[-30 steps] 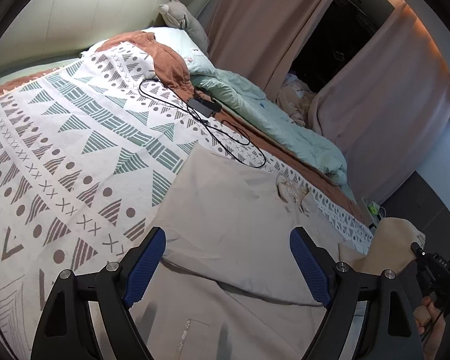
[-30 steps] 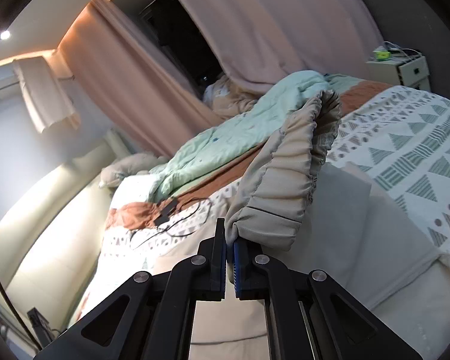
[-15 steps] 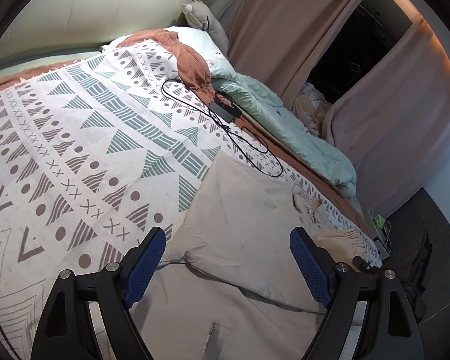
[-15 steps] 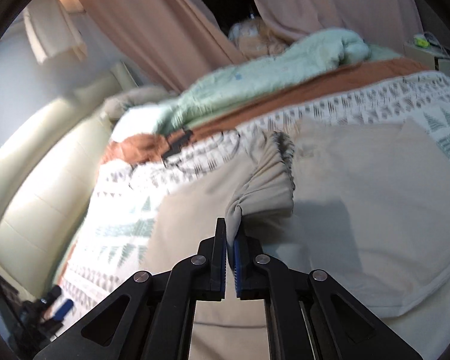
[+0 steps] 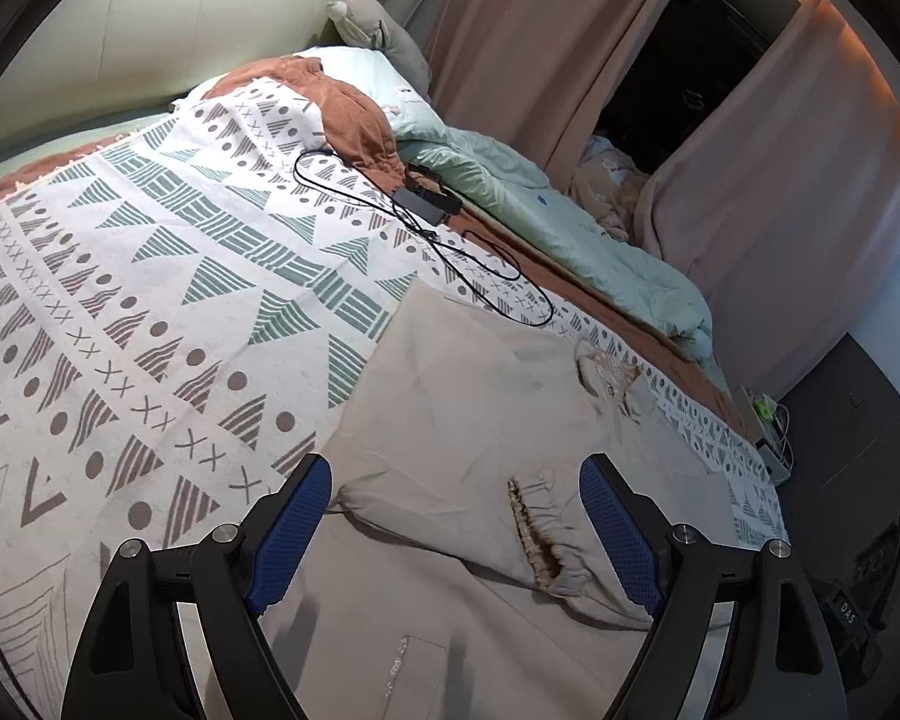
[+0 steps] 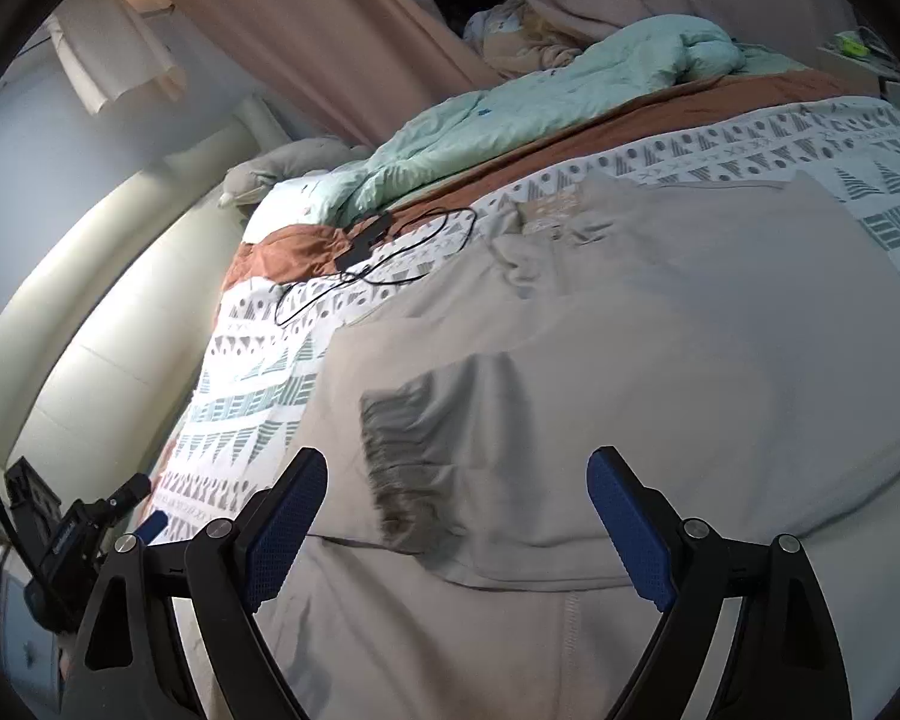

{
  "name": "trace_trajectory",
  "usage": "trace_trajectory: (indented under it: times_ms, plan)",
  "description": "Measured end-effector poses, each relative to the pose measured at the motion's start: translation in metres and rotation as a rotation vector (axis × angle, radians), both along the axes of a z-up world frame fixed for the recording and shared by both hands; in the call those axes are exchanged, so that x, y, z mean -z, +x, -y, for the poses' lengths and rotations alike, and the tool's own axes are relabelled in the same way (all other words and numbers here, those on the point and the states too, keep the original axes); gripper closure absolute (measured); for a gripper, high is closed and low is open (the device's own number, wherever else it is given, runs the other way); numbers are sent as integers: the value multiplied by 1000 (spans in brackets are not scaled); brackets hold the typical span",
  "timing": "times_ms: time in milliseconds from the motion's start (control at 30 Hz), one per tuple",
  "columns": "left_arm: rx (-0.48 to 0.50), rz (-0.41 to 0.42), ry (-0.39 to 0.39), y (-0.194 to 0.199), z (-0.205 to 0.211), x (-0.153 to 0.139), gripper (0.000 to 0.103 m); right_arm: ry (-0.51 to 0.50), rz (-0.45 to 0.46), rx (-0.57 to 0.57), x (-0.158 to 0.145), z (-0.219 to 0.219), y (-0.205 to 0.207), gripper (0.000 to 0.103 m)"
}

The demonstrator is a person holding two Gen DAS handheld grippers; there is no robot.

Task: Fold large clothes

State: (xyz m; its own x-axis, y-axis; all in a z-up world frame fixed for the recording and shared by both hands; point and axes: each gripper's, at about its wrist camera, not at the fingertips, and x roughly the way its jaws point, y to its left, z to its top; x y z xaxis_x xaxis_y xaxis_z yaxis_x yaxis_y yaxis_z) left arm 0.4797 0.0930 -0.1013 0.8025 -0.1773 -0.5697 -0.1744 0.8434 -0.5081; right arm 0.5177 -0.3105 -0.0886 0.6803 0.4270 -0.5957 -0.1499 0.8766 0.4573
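Right gripper (image 6: 456, 516) jaws opening, nothing pinched; elastic cuff (image 6: 411, 450) just ahead, sleeve (image 6: 570, 438) running rightward; left gripper (image 5: 456, 531) spread, empty

My blue pads (image 5: 294, 525) sit on black fingers at the bottom of the frame. Between them lies the plain beige garment (image 5: 468, 396), its gathered cuff (image 5: 546, 534) showing a darker brown inside. Left of it, the white bedspread (image 5: 150, 300) carries teal striped triangles, brown dots and crosses. Upper centre, a rust-brown blanket (image 5: 354, 114), a black cable (image 5: 480, 276), a mint-green duvet (image 5: 570, 222); dusty-pink curtains (image 5: 780, 150) at upper right.
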Motion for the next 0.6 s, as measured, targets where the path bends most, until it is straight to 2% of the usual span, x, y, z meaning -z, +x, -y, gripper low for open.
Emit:
trace_trajectory:
  times_ms: [133,200,267,367,600]
  plan:
    - [51,-13,30,5,20,1,17,27,-17,142,9,62,-19,15]
    - [80,-19,45,9,31,1,17,76,-27,202,22,93,-25,21]
    - [107,-32,70,14,44,3,17,111,-80,260,41,125,-27,30]
    - [142,-63,114,25,64,8,17,105,-124,328,56,161,-24,31]
    - [198,-133,149,49,101,21,18,251,-196,469,81,229,-29,31]
